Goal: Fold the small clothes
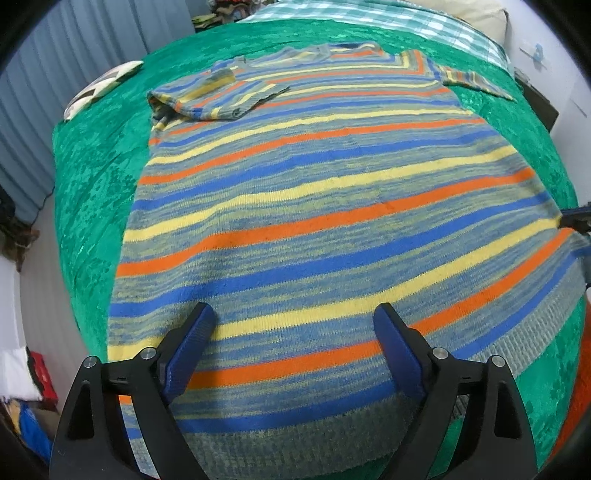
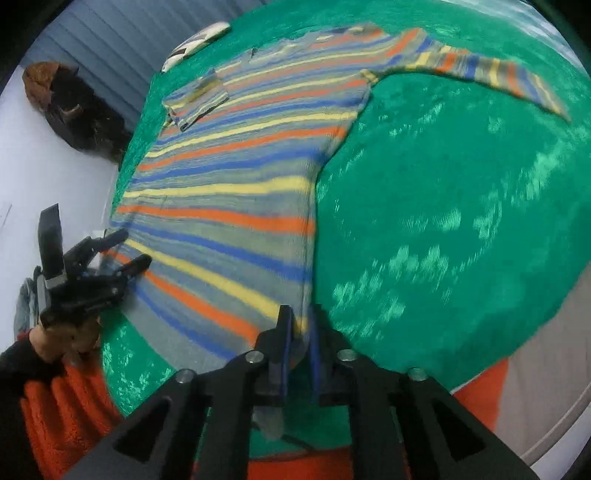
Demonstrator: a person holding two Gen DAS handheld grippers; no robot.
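Note:
A knitted sweater (image 1: 314, 206) with blue, yellow and orange stripes lies flat on a green bedspread (image 1: 92, 166), hem toward me. One sleeve (image 1: 221, 99) is folded across the chest; the other sleeve (image 2: 498, 74) stretches out sideways. My left gripper (image 1: 294, 312) hovers open and wide over the hem area, nothing between its fingers; it also shows in the right wrist view (image 2: 133, 246), held by a hand (image 2: 62, 339). My right gripper (image 2: 300, 312) stands at the sweater's (image 2: 229, 192) side edge near the hem, jaws a narrow gap apart, flat fabric showing in the gap.
A white patterned flat object (image 1: 99, 88) lies on the bedspread's far left corner. A checked cloth (image 1: 369, 18) covers the bed's head. An orange fleece (image 2: 74, 406) hangs at the near edge. A dark furry heap (image 2: 74, 110) sits on the floor left.

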